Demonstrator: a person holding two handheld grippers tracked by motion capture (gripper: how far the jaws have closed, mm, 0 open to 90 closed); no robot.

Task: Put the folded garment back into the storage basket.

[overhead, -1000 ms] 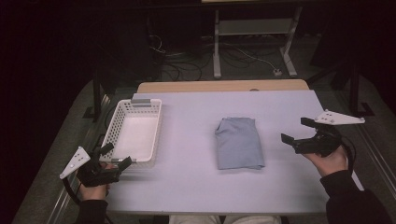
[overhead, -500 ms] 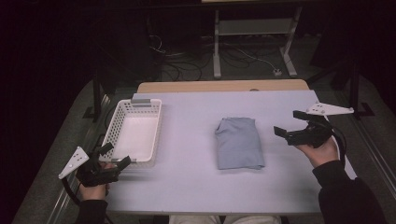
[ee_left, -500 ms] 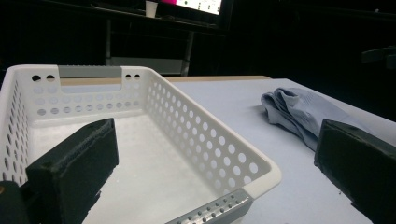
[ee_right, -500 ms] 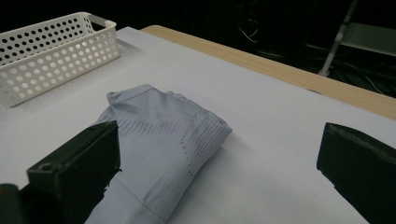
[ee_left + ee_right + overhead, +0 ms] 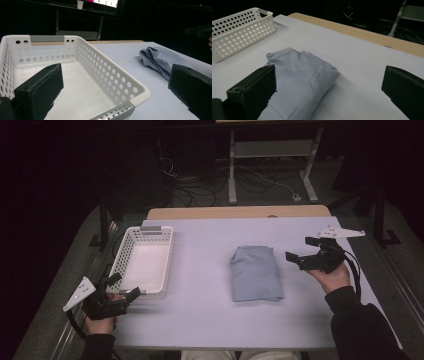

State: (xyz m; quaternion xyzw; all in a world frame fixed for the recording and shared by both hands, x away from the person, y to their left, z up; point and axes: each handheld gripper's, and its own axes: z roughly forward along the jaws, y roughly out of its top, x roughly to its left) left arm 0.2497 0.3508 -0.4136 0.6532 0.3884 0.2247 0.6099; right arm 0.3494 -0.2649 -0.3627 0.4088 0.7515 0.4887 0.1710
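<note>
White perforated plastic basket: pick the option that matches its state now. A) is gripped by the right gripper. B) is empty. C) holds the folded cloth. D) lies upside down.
B: the white perforated plastic basket shows a bare floor inside, while the folded light-blue cloth lies apart from it on the table.

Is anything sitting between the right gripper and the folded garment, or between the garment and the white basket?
Nothing visible. The right gripper hangs open just right of the folded light-blue garment, with bare table between them. Bare table also separates the garment from the white perforated basket; the left gripper sits at the basket's near end, off that line.
</note>
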